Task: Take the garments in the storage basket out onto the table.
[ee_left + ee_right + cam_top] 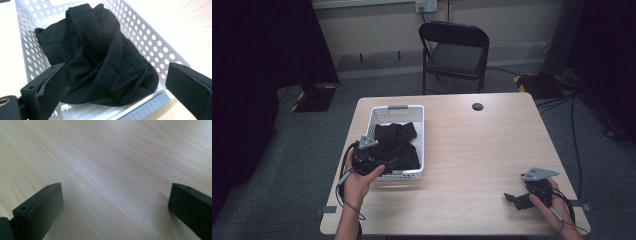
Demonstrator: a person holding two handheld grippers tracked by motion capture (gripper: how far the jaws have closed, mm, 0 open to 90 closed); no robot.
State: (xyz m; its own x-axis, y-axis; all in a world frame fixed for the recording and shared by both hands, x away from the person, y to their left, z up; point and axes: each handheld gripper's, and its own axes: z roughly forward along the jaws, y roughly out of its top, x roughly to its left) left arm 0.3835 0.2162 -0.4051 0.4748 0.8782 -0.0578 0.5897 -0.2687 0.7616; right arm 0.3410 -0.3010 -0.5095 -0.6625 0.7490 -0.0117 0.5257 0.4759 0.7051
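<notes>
A black garment (396, 144) lies bunched in a white perforated basket (421, 137) on the left half of the wooden table. My left gripper (373, 161) hovers over the basket's near end, open, its jaws wide on either side of the black garment (100, 57) without touching it. The basket's wall (155, 45) and near rim show around the cloth. My right gripper (518, 198) rests low near the table's front right corner, open, with bare wood (107, 170) between its jaws.
A black folding chair (455, 50) stands beyond the table's far edge. A dark round grommet (477, 106) sits near the far edge of the tabletop. Cables trail across the floor at the right.
</notes>
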